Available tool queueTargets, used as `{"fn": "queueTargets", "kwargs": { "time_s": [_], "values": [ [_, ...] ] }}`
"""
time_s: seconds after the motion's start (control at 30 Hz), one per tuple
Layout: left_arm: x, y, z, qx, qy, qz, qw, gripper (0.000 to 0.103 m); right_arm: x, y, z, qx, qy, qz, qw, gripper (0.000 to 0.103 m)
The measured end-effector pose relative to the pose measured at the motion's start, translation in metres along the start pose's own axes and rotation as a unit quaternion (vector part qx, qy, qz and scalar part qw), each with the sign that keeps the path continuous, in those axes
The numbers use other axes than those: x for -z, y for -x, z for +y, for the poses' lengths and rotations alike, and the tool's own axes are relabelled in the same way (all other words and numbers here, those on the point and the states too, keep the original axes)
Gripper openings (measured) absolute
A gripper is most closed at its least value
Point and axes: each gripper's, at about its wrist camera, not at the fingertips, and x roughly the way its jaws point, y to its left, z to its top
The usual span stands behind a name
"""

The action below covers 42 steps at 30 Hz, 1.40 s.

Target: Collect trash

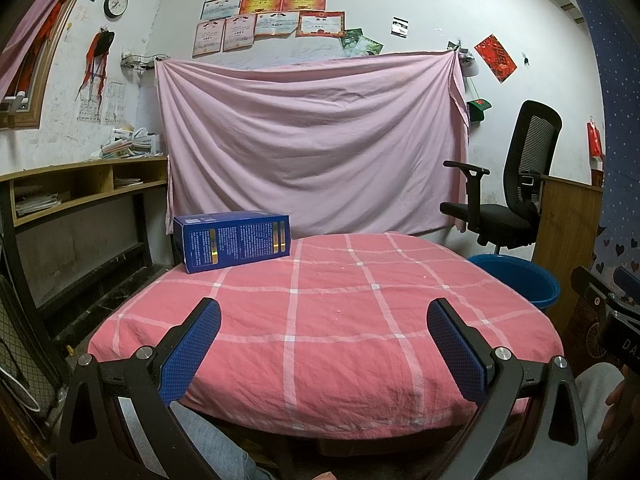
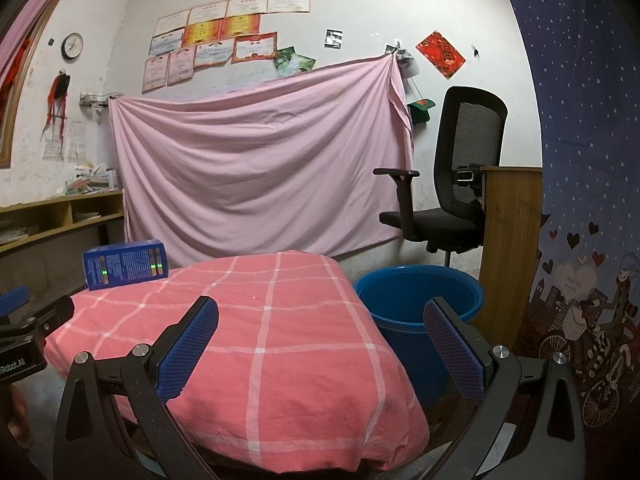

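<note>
- Blue cardboard, printed with small text, makes up the box [image 1: 232,240] lying on its long side at the far left corner of the bench [image 1: 340,320], which is covered with a pink checked cloth.
- The left tool [image 1: 324,344] hovers over the near edge of the bench with its blue-padded fingers [image 1: 192,352] spread wide and nothing between them; the box lies well ahead of it and to its left, apart from both pads.
- The right tool [image 2: 320,348] is likewise spread and empty, held over the near right part of the bench; in its view the box [image 2: 126,264] sits far off to the left.
- A blue bucket [image 2: 420,304] stands on the floor just beside the bench's right edge, ahead of the right tool's right finger.
- A black office chair [image 2: 452,184] stands behind the bucket, before a pink sheet [image 1: 312,144] hung on the wall.
</note>
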Motion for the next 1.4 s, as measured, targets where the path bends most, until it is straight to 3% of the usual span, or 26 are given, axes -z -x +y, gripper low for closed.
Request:
{"fn": "queueTargets", "kwargs": {
  "time_s": [1.4],
  "values": [
    [0.0008,-0.0013,-0.0007,0.000,-0.002,0.000,1.0000,0.101,0.0003,0.0024,0.0023,0.001,-0.007,0.003,1.000,0.103]
  ]
}}
